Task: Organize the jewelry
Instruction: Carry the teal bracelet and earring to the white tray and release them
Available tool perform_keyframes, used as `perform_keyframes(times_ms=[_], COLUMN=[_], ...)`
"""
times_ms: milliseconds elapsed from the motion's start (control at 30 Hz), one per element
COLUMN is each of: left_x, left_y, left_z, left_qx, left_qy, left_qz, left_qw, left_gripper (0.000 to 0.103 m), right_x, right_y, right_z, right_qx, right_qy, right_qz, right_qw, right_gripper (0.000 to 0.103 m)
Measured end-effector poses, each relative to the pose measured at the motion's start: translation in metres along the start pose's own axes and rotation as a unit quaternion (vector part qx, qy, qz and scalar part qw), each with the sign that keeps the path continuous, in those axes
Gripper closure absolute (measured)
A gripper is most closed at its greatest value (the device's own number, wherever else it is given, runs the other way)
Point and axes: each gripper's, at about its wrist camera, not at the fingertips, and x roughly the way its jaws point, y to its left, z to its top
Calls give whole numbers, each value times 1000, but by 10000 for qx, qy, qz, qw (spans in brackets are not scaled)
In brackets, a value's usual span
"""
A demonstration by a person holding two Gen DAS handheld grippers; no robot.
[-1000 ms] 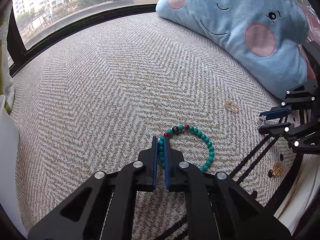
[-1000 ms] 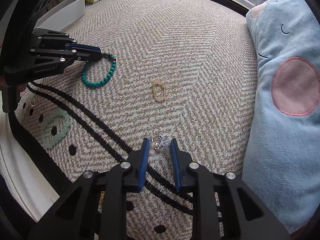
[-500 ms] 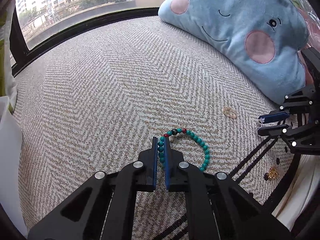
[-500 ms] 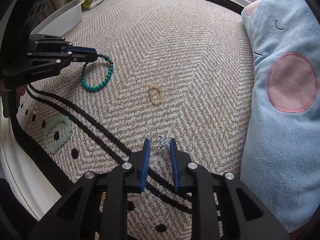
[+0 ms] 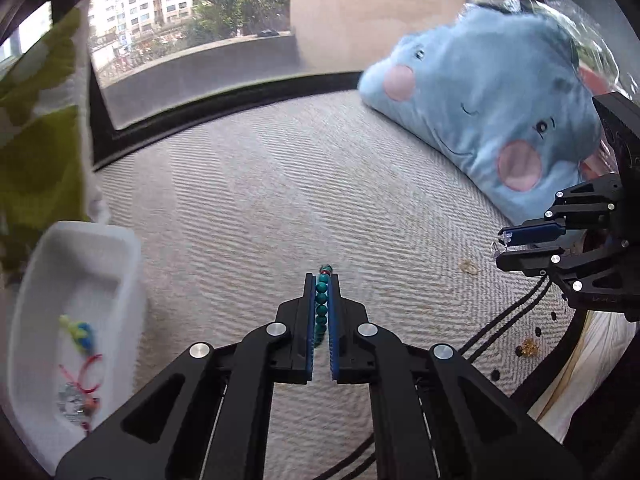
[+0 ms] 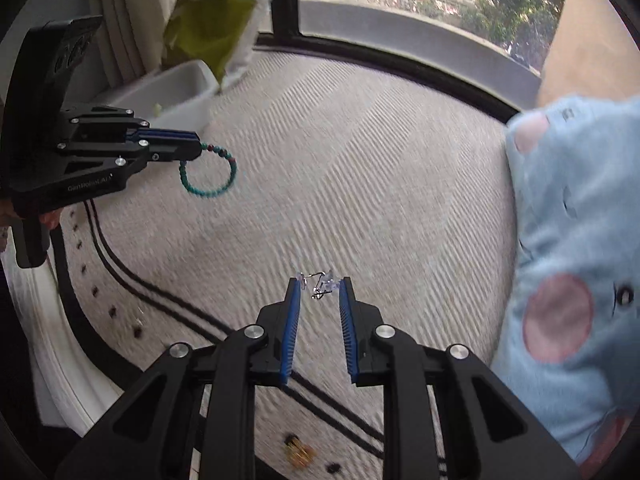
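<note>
My left gripper [image 5: 321,280] is shut on a teal bead bracelet [image 5: 321,308] and holds it in the air above the herringbone rug; in the right wrist view the bracelet [image 6: 208,174] hangs as a ring from the left gripper [image 6: 196,148]. My right gripper [image 6: 319,284] is shut on a small clear and silver earring [image 6: 320,282], lifted off the rug; it also shows in the left wrist view [image 5: 500,244]. A white tray [image 5: 76,256] at the left holds several jewelry pieces.
A blue plush pillow [image 5: 492,120] lies at the right. A thin gold ring [image 5: 469,267] and a gold piece [image 5: 529,347] lie on the rug. A green patterned cushion [image 5: 36,152] stands behind the tray. A window runs along the far edge.
Both grippers have lifted off the rug with their pieces. The left one has swung left toward the white tray, which has come into view; the bracelet now hangs free.
</note>
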Motion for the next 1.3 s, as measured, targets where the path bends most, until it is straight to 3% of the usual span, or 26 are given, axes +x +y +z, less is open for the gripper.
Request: perform_keyframes(times_ms=[200, 400, 800, 867, 900, 1000, 1033, 1300], left_x=[-52, -77, -78, -73, -72, -71, -73, -75], left_y=[68, 130, 194, 198, 199, 205, 206, 199], left_z=[-10, -31, -73, -77, -78, -82, -83, -79], left_qx=[-242, -503, -649, -761, -805, -918, -946, -949], left_qy=[-116, -2, 357, 482, 524, 511, 430, 407], left_qz=[427, 850, 1263, 1239, 1238, 1288, 1381, 1400], left_qw=[9987, 9951, 9892, 9882, 9877, 9861, 9849, 9848], left_gripper=[97, 97, 97, 97, 94, 46, 40, 40], right_x=[2, 23, 82, 89, 91, 94, 95, 85], right_y=[59, 131, 221, 226, 228, 226, 225, 213], right_z=[69, 131, 182, 184, 184, 182, 181, 180], right_qx=[-460, -942, -1247, -1259, -1265, -1226, -1197, -1082], right_qy=[-408, -630, -560, -528, -507, -489, -488, -532], right_qz=[335, 672, 936, 924, 905, 901, 907, 910], right_qw=[9975, 9913, 9862, 9863, 9865, 9872, 9874, 9885], right_gripper=[82, 82, 81, 76, 71, 62, 58, 58])
